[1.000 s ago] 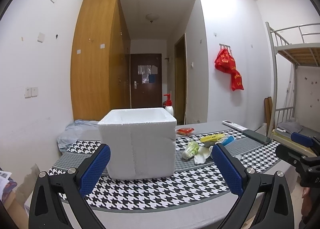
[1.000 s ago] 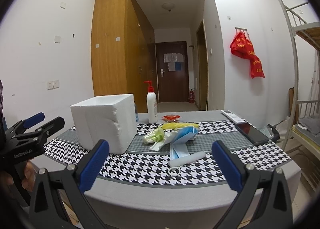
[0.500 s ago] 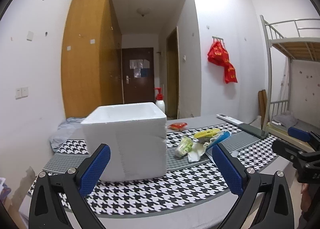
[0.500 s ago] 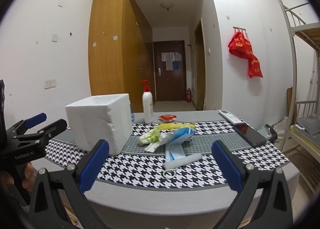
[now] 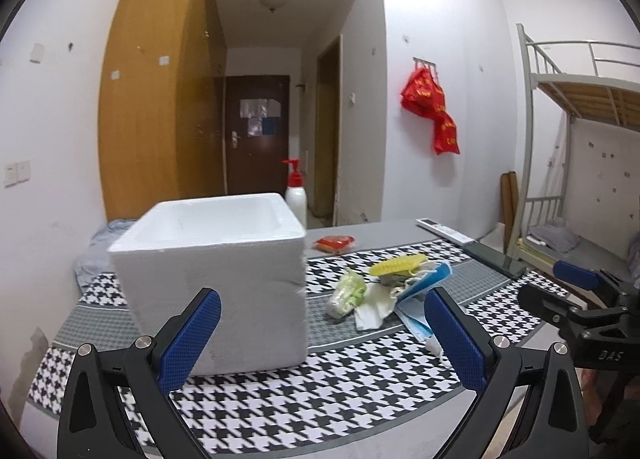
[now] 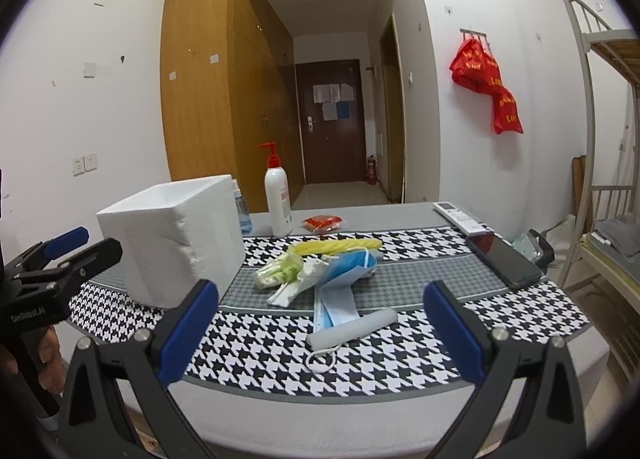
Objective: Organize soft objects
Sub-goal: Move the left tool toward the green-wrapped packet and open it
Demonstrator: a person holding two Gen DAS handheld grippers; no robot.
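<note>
I held both claws, left (image 5: 320, 339) and right (image 6: 320, 333), wide open and empty. The masks (image 6: 338, 291) lay tangled in the pile; grabbing one risked dragging its neighbours off the tabletop (image 6: 360, 407).

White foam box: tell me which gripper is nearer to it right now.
Left. The left gripper hangs open just in front of the white foam box; the right gripper, also open, faces the pile of soft items beside it.
</note>
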